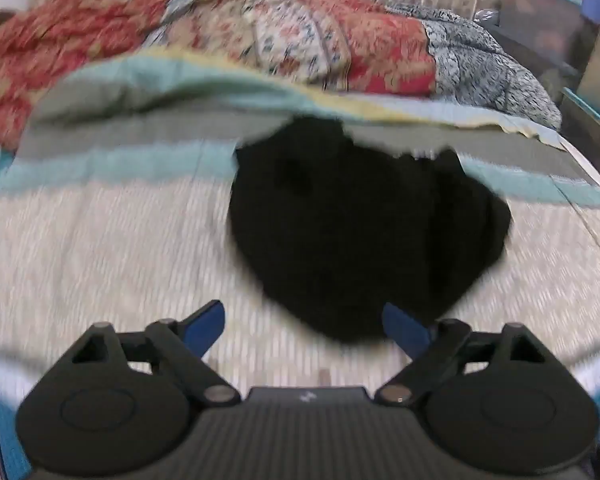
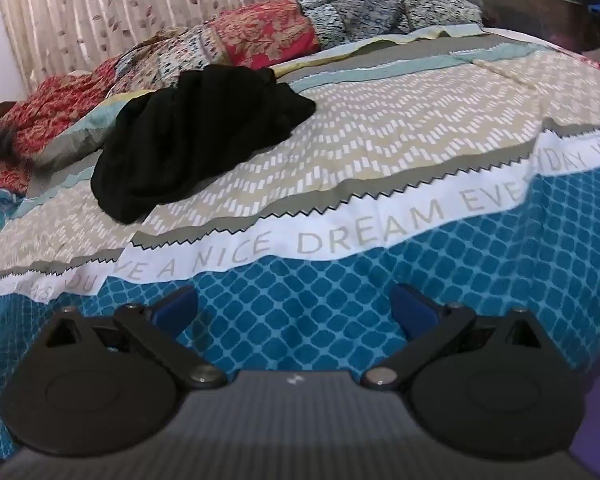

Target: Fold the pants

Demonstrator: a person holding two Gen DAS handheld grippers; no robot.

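The left tongs [image 1: 303, 322] hang spread wide with nothing gripped — the blue pads [image 1: 208, 322] stand apart over the beige patterned band of the bed cover, and the near hem of the black pants [image 1: 360, 232] lies just ahead of them, reaching down between the two pads. The left wrist view is smeared with blur, so whether the right-hand pad brushes the cloth is hard to say; it seems just shy of it.

The right tongs [image 2: 295, 309] are likewise released and empty, poised over the blue lattice-print strip of the bed cover [image 2: 380, 152] at the bed's near edge, well apart from the pants [image 2: 196, 136].

The pants sit in a loose, crumpled heap toward the far side of the bed, on the beige band and running onto the grey and pale teal stripes behind it. Between the blue strip and the beige band runs a white stripe [image 2: 372, 232] with grey lettering and a zigzag border. Along the bed's far edge lies a bunched quilt [image 2: 260, 36] in red floral and grey-blue patches, and a leaf-print curtain [image 2: 120, 0] hangs behind it.
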